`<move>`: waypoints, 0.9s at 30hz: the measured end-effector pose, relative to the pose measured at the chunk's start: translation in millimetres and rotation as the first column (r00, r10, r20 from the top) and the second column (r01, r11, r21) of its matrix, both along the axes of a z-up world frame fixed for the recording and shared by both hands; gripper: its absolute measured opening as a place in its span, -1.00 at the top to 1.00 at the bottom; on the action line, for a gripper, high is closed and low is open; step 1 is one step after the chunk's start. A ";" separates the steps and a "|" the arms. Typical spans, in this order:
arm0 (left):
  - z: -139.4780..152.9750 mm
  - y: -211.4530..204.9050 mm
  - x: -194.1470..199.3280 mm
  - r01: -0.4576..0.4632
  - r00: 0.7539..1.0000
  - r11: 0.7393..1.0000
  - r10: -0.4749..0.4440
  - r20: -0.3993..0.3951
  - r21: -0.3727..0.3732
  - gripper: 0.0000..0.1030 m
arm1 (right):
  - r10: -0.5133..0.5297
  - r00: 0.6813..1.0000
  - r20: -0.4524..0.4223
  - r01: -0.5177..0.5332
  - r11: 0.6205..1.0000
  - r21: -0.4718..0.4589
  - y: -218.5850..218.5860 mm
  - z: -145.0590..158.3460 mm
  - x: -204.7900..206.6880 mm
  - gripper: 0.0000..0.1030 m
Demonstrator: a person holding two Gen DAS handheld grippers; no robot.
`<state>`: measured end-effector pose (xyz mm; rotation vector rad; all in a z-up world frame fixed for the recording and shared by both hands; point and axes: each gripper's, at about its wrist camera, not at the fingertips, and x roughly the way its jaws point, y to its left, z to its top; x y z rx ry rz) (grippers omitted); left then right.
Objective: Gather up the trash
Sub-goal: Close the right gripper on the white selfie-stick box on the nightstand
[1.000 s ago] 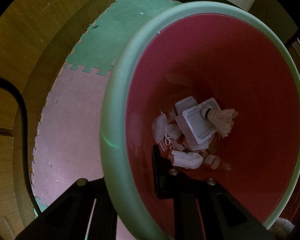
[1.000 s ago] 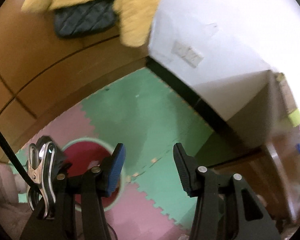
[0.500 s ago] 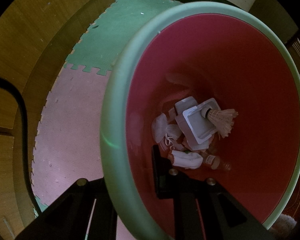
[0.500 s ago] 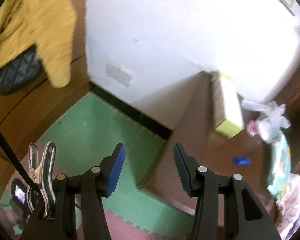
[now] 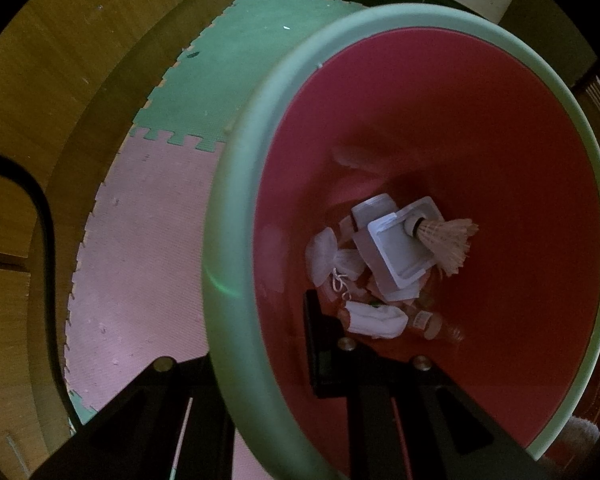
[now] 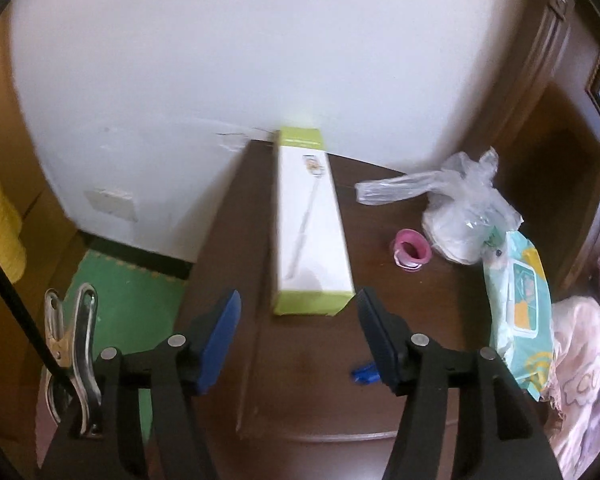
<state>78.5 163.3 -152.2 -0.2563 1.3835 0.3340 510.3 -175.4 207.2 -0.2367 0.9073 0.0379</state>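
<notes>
My left gripper is shut on the pale green rim of a red-lined trash bin, one finger inside and one outside. At the bin's bottom lie a shuttlecock, a white foam tray, a crumpled tissue and a small bottle. My right gripper hangs over a dark wooden table; its jaws are opening with nothing between them. Just ahead lies a long white and lime box. A small blue scrap sits by the right finger.
On the table's right are a clear plastic bag, a pink tape roll and a pack of wet wipes. A white wall backs the table. Green and pink foam mats cover the floor by the bin. A metal clip hangs on my right gripper.
The right view has swung up and to the right, from the floor mats and bin to the table top, and its jaws stand wider. The left gripper and bin have not moved.
</notes>
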 end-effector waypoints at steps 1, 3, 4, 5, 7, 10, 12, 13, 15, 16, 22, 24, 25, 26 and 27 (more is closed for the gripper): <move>-0.1 0.1 -0.7 0.000 1.000 1.000 0.000 0.000 0.001 0.80 | -0.011 1.000 -0.002 0.011 1.000 0.005 -0.9 -1.1 5.0 -0.22; -0.1 -0.1 0.1 -0.001 1.000 1.000 0.001 0.000 0.001 0.80 | -0.014 1.000 -0.011 0.014 1.000 0.005 -0.2 -3.8 13.5 -0.22; -0.1 -0.1 -0.1 -0.002 1.000 1.000 0.002 0.000 0.001 0.80 | -0.016 1.000 -0.014 0.016 1.000 -0.002 1.3 -5.1 16.2 -0.22; -0.1 0.2 0.0 -0.003 1.000 1.000 0.003 0.000 0.000 0.80 | -0.018 1.000 -0.017 0.018 1.000 -0.015 2.7 -7.1 21.6 -0.22; 0.1 1.1 -0.7 -0.007 1.000 1.000 0.007 0.000 -0.002 0.80 | -0.030 0.999 -0.015 0.029 0.999 -0.033 5.6 -10.3 28.3 -0.23; 0.6 2.1 -1.0 -0.008 1.000 1.000 0.008 0.000 -0.003 0.80 | -0.058 0.998 -0.031 0.056 0.997 -0.049 5.3 -17.4 40.8 -0.23; 0.5 1.6 -1.0 -0.008 1.000 1.000 0.008 0.000 -0.003 0.80 | -0.073 0.997 -0.038 0.071 0.996 -0.058 4.9 -22.1 47.3 -0.23; 0.4 1.8 -1.4 -0.009 1.000 1.000 0.009 0.000 -0.002 0.80 | -0.081 0.996 -0.040 0.078 0.995 -0.059 4.5 -24.4 49.9 -0.23; 0.2 1.2 -0.7 -0.009 1.000 1.000 0.009 -0.001 -0.003 0.80 | -0.087 0.995 -0.050 0.084 0.995 -0.053 4.4 -28.8 54.1 -0.23; 0.2 1.5 -0.8 -0.009 1.000 1.000 0.009 -0.002 -0.003 0.80 | -0.089 0.994 -0.059 0.086 0.995 -0.053 4.3 -31.9 56.0 -0.23; -0.1 1.0 -0.7 -0.007 1.000 1.000 0.007 -0.003 -0.001 0.80 | -0.110 0.991 -0.076 0.106 0.993 -0.059 3.8 -45.1 61.8 -0.23; -0.1 0.9 -0.5 -0.007 1.000 1.000 0.007 -0.004 0.000 0.80 | -0.105 0.992 -0.072 0.101 0.993 -0.062 4.8 -45.7 61.5 -0.23; 0.0 1.2 -0.7 -0.007 1.000 1.000 0.007 -0.004 0.000 0.80 | -0.103 0.992 -0.075 0.098 0.993 -0.070 5.5 -45.6 60.7 -0.23; -0.1 1.0 -0.6 -0.007 1.000 1.000 0.007 -0.003 -0.001 0.80 | -0.101 0.992 -0.082 0.094 0.992 -0.081 6.4 -45.8 60.3 -0.23; -0.1 1.1 -0.6 -0.007 1.000 1.000 0.007 -0.003 -0.001 0.80 | -0.098 0.991 -0.088 0.090 0.992 -0.089 7.4 -45.8 59.3 -0.23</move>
